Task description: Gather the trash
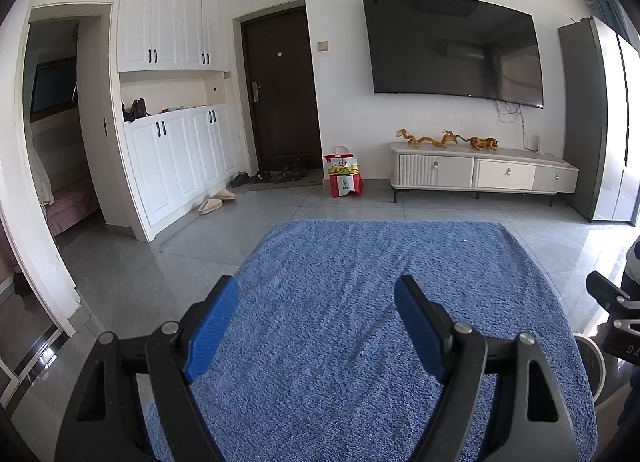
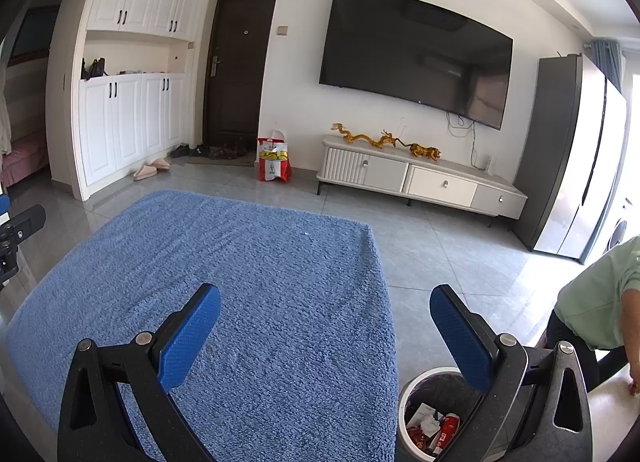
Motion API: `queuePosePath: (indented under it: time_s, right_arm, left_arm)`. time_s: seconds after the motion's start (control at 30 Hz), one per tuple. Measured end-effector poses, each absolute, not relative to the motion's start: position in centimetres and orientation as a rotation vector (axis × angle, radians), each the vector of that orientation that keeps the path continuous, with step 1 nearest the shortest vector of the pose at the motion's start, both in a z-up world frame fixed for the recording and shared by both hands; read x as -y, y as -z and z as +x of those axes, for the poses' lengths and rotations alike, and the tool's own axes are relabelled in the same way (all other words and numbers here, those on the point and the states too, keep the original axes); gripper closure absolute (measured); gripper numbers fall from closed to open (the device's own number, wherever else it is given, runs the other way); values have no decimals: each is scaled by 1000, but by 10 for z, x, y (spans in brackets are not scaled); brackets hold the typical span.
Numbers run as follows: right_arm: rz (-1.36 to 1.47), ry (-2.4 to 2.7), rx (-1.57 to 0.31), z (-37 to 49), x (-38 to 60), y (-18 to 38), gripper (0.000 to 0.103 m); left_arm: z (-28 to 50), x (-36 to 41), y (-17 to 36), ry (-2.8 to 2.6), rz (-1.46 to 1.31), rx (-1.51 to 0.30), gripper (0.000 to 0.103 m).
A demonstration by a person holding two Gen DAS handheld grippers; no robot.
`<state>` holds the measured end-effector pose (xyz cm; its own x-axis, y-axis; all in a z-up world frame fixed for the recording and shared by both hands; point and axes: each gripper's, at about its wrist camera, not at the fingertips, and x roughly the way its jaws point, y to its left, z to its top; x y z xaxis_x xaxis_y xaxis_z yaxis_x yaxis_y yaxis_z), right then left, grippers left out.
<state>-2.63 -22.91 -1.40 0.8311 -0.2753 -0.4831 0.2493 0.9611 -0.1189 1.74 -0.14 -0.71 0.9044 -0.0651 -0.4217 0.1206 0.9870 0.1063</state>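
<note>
Trash: wrappers and crumpled paper, some red, lay inside the trash bin [image 2: 430, 418] at the lower right of the right wrist view; I saw none on the blue cloth.
Blue cloth: the fuzzy blue cloth [image 1: 372, 302] filled the lower middle of both views and looked bare apart from a pale speck near its far edge, too small to name.
Left gripper: the left gripper [image 1: 316, 326] hung over the cloth at the bottom of the left wrist view, its blue pads spread wide and nothing between them.
Right gripper: the right gripper [image 2: 326, 334] sat at the bottom of its own view, fingers likewise parted and empty, the right finger crossing in front of the bin.
Bin: white-rimmed with a dark liner, it stood just beside the cloth's right edge; in the left wrist view only a sliver of rim showed at the lower right.
Fast-food bag: a red and white paper bag [image 1: 344, 177] stood on the floor by the dark door, centre of the frame, well apart from the cloth. Whether it counted as trash I could not tell.
Person: someone in a green top [image 2: 600, 298] bent at the right edge, mostly cut off.
Progress: judging by the filled bin and the bare cloth, the collecting looked largely done; perhaps only the bag by the door remained.
Hidden: the bin's near half lay behind the finger, and the floor under the cloth was unseen.
</note>
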Motion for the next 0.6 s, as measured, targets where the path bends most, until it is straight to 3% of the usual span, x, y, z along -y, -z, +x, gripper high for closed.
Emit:
queuePosePath:
  time_s: [0.6]
  right_arm:
    - [-48, 282, -520, -26, 231, 15, 1]
  left_arm:
    - [17, 6, 12, 120, 142, -449, 24]
